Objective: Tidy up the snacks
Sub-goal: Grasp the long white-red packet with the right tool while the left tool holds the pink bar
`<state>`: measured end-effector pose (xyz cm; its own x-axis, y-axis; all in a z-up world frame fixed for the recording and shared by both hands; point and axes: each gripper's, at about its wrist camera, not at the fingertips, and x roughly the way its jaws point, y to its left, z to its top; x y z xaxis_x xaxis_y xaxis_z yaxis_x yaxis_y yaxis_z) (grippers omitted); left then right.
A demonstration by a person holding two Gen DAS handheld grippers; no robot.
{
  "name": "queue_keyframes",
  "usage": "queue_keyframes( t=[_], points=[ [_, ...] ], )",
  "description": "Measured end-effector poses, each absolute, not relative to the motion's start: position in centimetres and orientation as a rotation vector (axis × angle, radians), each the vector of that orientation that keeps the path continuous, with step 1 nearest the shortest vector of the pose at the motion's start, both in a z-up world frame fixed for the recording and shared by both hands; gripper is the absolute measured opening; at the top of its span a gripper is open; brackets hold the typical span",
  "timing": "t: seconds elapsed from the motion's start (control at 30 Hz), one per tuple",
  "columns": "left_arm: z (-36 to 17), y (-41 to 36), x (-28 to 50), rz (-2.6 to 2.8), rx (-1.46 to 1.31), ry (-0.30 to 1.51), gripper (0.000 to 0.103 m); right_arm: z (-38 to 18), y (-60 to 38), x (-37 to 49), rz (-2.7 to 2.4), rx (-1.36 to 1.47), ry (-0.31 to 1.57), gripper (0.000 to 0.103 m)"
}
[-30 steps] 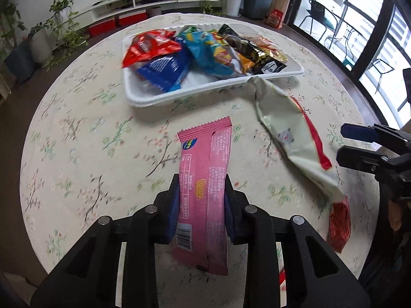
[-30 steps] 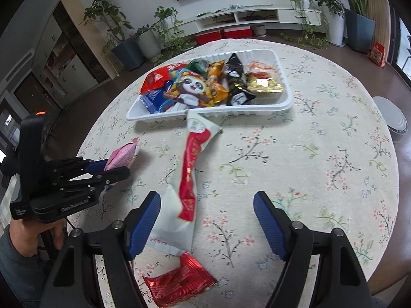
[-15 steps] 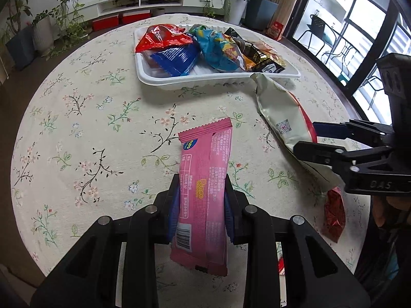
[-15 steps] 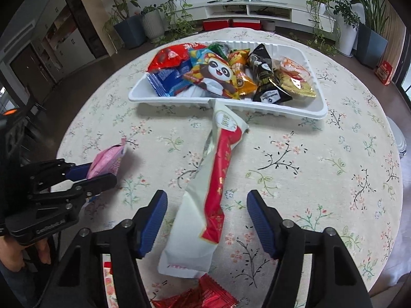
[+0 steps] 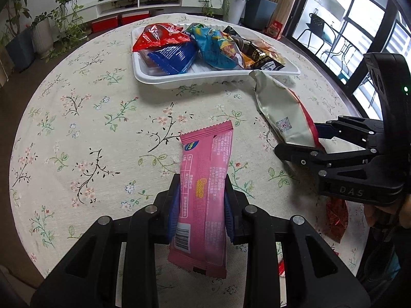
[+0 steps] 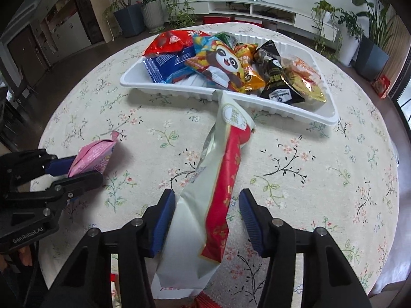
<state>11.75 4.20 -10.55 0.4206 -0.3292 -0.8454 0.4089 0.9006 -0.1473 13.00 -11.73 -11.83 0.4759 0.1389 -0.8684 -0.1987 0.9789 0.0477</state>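
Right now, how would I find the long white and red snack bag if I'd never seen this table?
Start at the round flowery tablecloth and find the white tray piled with snacks. The long white and red snack bag lies on the cloth outside the tray, one end touching the tray's near rim, the other between the open right gripper fingers. It is far longer than the other packets.

bright daylight from windows (image 5: 380, 33), soft shadows, sharp center, heavy fisheye warp w/ dark corners.
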Motion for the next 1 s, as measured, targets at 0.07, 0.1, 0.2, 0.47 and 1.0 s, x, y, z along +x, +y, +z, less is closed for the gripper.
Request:
queue_keyframes(
  t=[0.07, 0.1, 0.2, 0.47, 1.0],
  points=[
    [-10.7, 4.0, 11.8, -0.463, 0.094, 1.04, 0.027, -11.8, -11.7, 12.9, 0.207, -0.08, 1.049, 0.048],
    [-10.7, 3.9, 11.8, -0.465, 0.096, 1.042, 0.027, -11.8, -11.7, 12.9, 0.208, -0.085, 1.048, 0.046],
    [-10.9, 3.7, 11.8, -0.465, 0.112, 1.042, 0.027, -11.7, -11.7, 12.9, 0.212, -0.096, 1.048, 0.039],
    [-10.9, 3.8, 11.8, -0.462, 0.112, 1.035, 0.027, -11.1, -12.3, 12.5, 0.23, -0.052, 1.028, 0.034],
    [-8.2, 4.6, 11.5, -0.494, 0.02, 0.985, 0.027, -7.5, -16.2, 11.2, 0.297, 0.194, 0.952, 0.033]
  ],
)
